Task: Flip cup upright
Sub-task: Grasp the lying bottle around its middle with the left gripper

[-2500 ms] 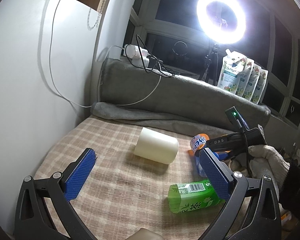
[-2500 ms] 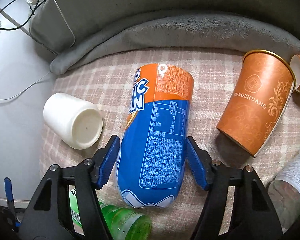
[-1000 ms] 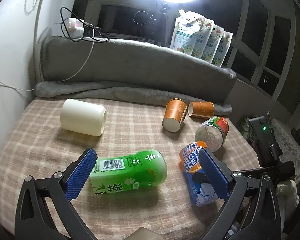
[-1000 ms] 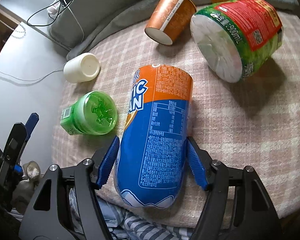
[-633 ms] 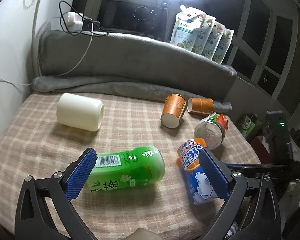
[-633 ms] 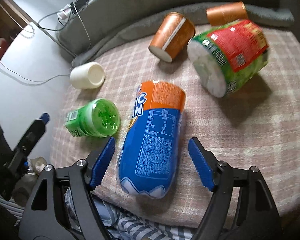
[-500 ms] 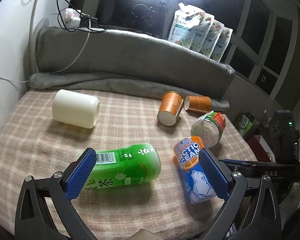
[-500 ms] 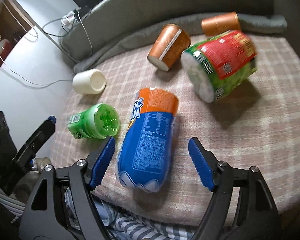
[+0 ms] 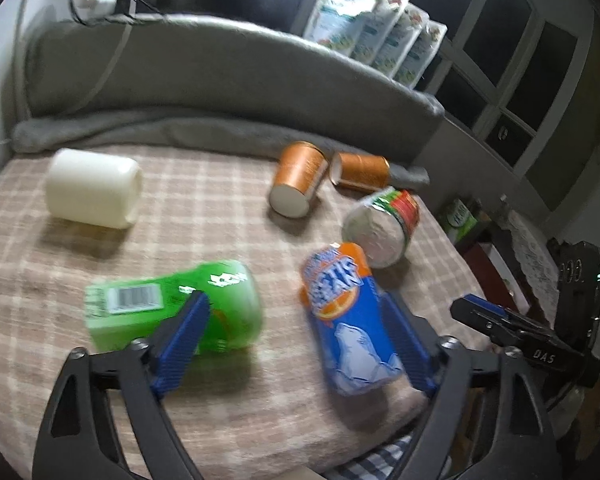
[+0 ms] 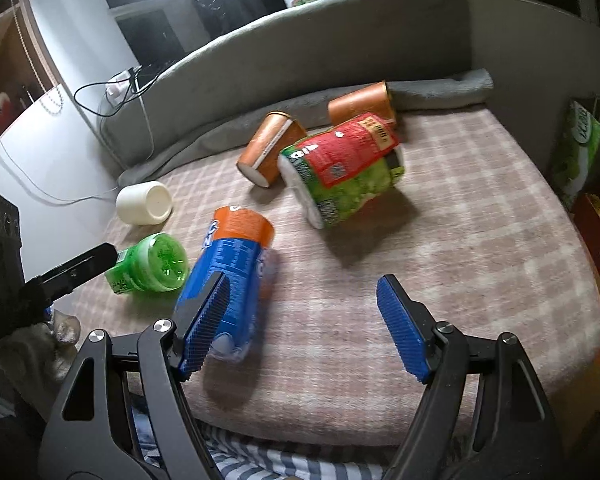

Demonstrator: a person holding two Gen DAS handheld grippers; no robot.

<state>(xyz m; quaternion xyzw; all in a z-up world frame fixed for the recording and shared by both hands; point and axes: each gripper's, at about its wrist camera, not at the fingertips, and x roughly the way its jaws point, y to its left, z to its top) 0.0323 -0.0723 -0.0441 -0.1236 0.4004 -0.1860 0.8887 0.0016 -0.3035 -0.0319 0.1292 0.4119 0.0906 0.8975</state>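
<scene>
With both grippers' fingers spread wide and empty, the blue-and-orange cup (image 10: 236,280) lay on its side near the surface's (image 10: 460,248) front edge, so the right gripper (image 10: 300,328) should have straddled its mid-body squarely before closing.

Light: dim room, one bright lamp glaring at the top edge of both views.
Shadows: soft, falling toward the camera.
Blur: motion smear throughout.
Edges: fisheye-curved, dark corners.
</scene>
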